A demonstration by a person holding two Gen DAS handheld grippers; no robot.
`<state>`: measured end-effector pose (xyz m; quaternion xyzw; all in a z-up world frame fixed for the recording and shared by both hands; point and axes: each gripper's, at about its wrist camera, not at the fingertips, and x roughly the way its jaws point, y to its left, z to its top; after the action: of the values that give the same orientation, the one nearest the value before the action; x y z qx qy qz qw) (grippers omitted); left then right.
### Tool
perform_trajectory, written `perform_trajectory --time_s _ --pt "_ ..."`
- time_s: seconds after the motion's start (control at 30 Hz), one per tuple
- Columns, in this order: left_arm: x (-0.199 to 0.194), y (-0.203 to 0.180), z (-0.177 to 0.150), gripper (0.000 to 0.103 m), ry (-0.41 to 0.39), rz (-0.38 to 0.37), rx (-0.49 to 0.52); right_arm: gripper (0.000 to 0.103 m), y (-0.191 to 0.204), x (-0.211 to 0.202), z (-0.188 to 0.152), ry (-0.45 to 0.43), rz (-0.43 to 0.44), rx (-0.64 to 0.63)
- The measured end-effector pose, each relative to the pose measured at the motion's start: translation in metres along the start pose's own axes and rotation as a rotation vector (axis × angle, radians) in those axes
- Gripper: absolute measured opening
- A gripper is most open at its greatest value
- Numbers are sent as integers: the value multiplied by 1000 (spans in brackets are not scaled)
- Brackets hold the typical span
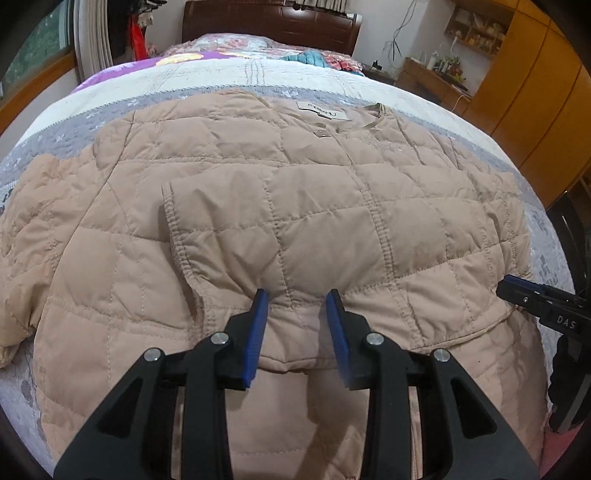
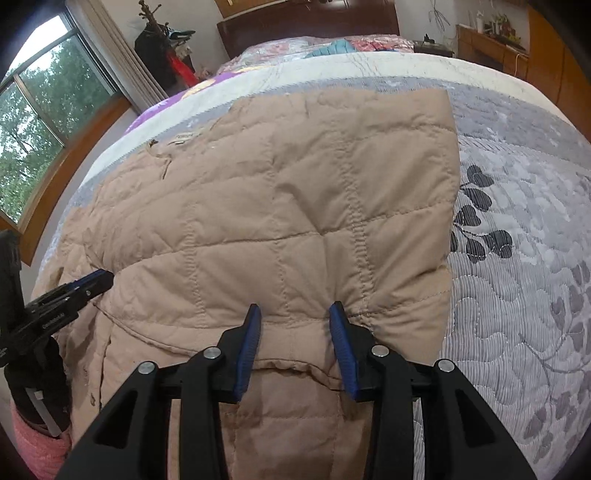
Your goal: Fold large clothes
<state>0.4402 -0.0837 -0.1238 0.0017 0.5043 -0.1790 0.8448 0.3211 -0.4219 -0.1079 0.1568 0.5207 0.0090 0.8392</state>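
Observation:
A beige quilted jacket (image 1: pixel 280 206) lies spread on the bed, collar and label away from me. Its right sleeve (image 1: pixel 332 229) is folded across the body. My left gripper (image 1: pixel 297 295) is open, its blue fingertips at the near edge of the folded sleeve, holding nothing. My right gripper (image 2: pixel 295 310) is open at the near edge of the folded part of the jacket (image 2: pixel 295 206), near its right side. The right gripper also shows in the left wrist view (image 1: pixel 517 291), and the left gripper in the right wrist view (image 2: pixel 99 280).
The bed has a grey and white quilted cover (image 2: pixel 517 221) with leaf patterns. A dark wooden headboard (image 1: pixel 269 22) and colourful bedding (image 1: pixel 258 48) lie at the far end. A window (image 2: pixel 40 122) is left; wooden wardrobes (image 1: pixel 535 92) stand right.

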Motion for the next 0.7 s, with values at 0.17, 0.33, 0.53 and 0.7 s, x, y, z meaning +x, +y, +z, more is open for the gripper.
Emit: perform_trajectory --time_s 0.17,0.33,0.53,0.7 --pt "-22 7 7 37 5 -48 -72 41 0 -31 -5 -52 80 -16" --pt "-88 58 -12 60 -119 -13 -127 46 -10 -75 -17 -127 69 -38" --pt "-138 193 -65 63 -142 171 -392 46 -26 -72 -35 -76 69 -13" --pt "-170 309 -125 63 -141 301 -690 46 -27 -67 -44 -58 60 -11"
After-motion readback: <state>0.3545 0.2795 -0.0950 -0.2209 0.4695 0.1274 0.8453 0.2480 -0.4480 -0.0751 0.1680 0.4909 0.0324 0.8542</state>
